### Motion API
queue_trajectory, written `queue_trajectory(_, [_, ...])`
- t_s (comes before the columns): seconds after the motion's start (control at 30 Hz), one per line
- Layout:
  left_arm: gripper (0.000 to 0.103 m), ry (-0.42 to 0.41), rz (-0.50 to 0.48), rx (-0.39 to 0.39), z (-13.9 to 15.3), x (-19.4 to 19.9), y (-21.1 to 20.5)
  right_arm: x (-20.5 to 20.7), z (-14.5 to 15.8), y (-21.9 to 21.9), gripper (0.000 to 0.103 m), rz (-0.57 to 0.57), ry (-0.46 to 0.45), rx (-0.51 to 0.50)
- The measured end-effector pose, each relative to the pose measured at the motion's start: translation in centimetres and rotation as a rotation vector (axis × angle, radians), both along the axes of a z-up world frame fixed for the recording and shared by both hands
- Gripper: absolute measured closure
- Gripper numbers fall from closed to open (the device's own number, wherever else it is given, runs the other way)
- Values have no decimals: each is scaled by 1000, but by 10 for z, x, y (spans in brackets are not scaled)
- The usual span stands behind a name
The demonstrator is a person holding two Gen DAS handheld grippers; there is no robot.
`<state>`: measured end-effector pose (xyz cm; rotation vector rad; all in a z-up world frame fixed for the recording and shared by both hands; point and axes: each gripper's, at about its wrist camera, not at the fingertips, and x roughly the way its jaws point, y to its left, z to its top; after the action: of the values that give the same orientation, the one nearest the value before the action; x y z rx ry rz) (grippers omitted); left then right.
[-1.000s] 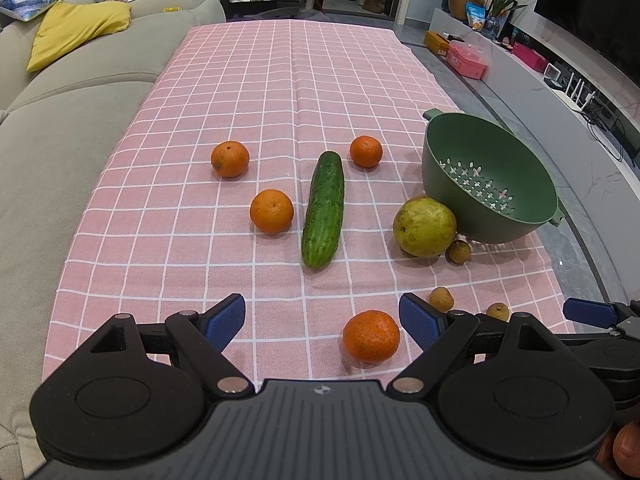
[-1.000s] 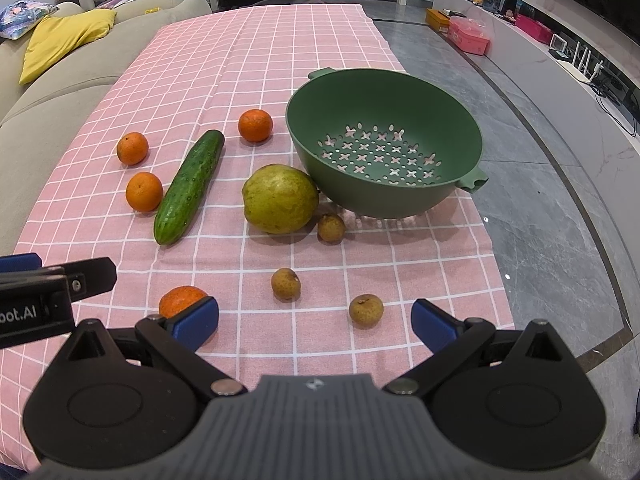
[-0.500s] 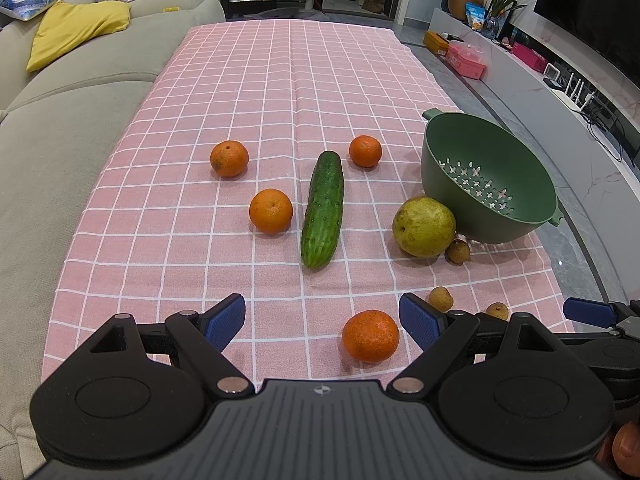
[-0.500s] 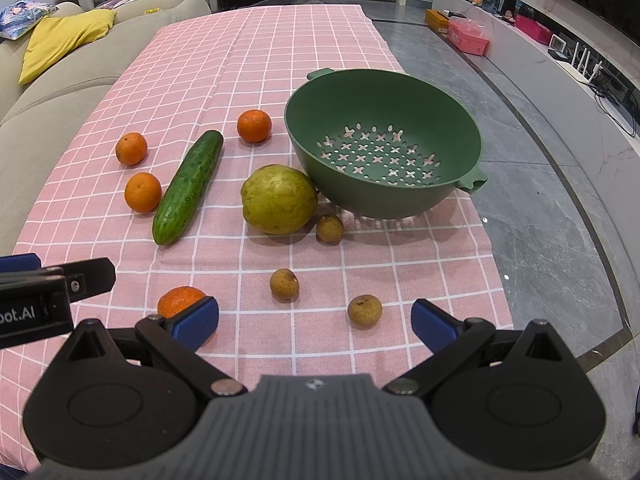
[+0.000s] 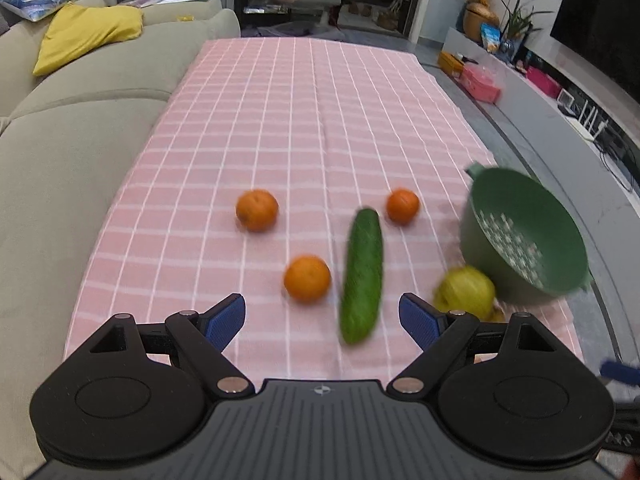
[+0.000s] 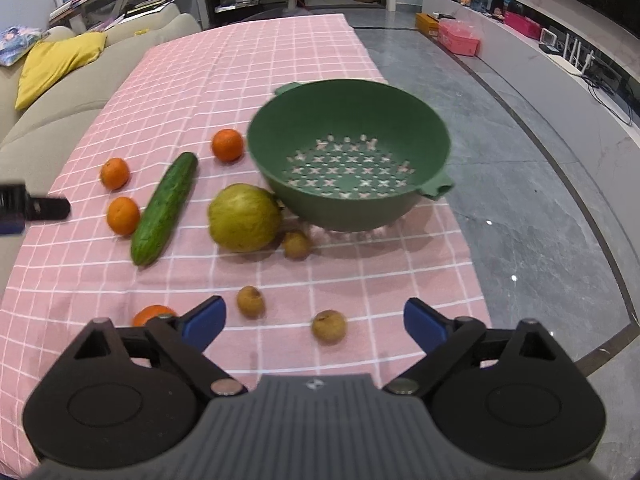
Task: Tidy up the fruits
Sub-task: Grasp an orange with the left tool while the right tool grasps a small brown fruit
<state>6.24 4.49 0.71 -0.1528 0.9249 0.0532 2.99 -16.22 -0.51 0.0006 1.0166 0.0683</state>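
Note:
On the pink checked cloth lie three oranges, a cucumber, a yellow-green pear and an empty green colander. My left gripper is open and empty, just short of the nearest orange and the cucumber. My right gripper is open and empty, with two small brown fruits between its fingers. A third brown fruit lies by the pear beside the colander. Another orange peeks out behind the right gripper's left finger.
A beige sofa with a yellow cushion runs along the table's left side. The grey floor drops away past the table's right edge. A low TV bench with boxes stands at the far right.
My left gripper has moved forward over the table, so the near orange has dropped out of its view. My right gripper has moved slightly forward. Both views are blurred by motion.

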Motion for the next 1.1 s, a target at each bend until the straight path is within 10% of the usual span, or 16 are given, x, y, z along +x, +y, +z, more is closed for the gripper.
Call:
queue_trajectory(0.27, [2, 7, 47, -21, -22, 46, 28, 7, -29, -8, 47, 32, 68, -18])
queue_trajectory(1.1, [24, 61, 84, -26, -99, 119, 70, 32, -69, 4, 65, 43, 128, 5])
